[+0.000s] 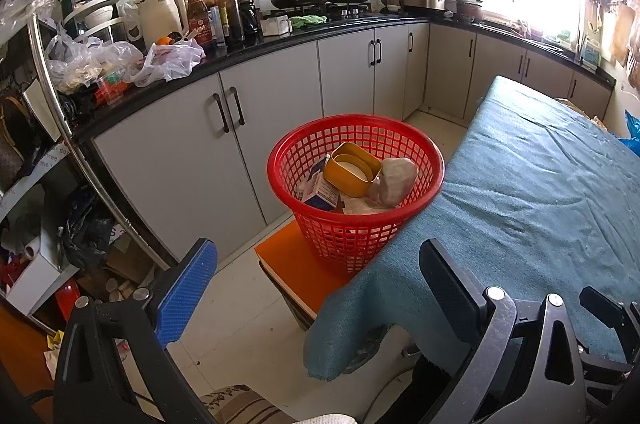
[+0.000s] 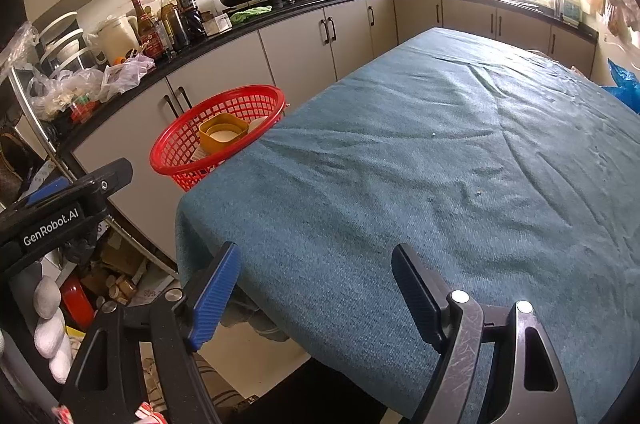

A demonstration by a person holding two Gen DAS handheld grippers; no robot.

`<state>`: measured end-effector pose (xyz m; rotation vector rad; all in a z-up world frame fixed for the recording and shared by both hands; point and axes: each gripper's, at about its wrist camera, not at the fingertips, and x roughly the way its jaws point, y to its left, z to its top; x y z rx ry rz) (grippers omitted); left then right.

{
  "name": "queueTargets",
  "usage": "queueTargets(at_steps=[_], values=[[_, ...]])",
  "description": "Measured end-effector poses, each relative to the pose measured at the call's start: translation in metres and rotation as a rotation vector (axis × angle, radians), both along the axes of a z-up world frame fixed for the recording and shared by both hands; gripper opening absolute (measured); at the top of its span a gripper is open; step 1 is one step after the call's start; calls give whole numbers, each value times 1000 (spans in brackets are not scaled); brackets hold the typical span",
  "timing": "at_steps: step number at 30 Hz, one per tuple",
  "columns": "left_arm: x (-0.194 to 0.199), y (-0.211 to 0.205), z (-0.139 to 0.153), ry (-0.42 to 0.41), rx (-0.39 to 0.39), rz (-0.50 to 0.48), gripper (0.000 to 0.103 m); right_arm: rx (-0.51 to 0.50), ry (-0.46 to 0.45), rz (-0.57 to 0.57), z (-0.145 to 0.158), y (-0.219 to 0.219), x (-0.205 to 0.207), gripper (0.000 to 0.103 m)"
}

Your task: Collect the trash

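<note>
A red mesh basket (image 1: 356,191) stands on an orange stool (image 1: 296,260) at the left corner of the table covered in teal cloth (image 1: 540,191). It holds a yellow container (image 1: 352,169), a blue and white carton (image 1: 320,189) and a grey wrapped lump (image 1: 396,179). My left gripper (image 1: 316,288) is open and empty, in front of the basket. My right gripper (image 2: 316,288) is open and empty over the table's near edge. The basket (image 2: 216,135) and the left gripper's body (image 2: 60,207) show at the left of the right wrist view.
A black counter (image 1: 280,43) with grey cabinets runs along the far wall, holding plastic bags (image 1: 120,59), bottles, a kettle and pans. A cluttered shelf with a metal rail (image 1: 80,151) stands at the left. A blue bag (image 2: 624,83) lies at the table's far right.
</note>
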<state>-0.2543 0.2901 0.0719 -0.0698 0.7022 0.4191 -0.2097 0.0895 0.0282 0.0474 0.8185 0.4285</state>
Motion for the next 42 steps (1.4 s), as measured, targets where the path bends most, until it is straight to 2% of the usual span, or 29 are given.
queueTargets(at_steps=[42], values=[[-14, -6, 3, -17, 5, 5, 101, -21, -47, 18, 8, 10, -23, 83]])
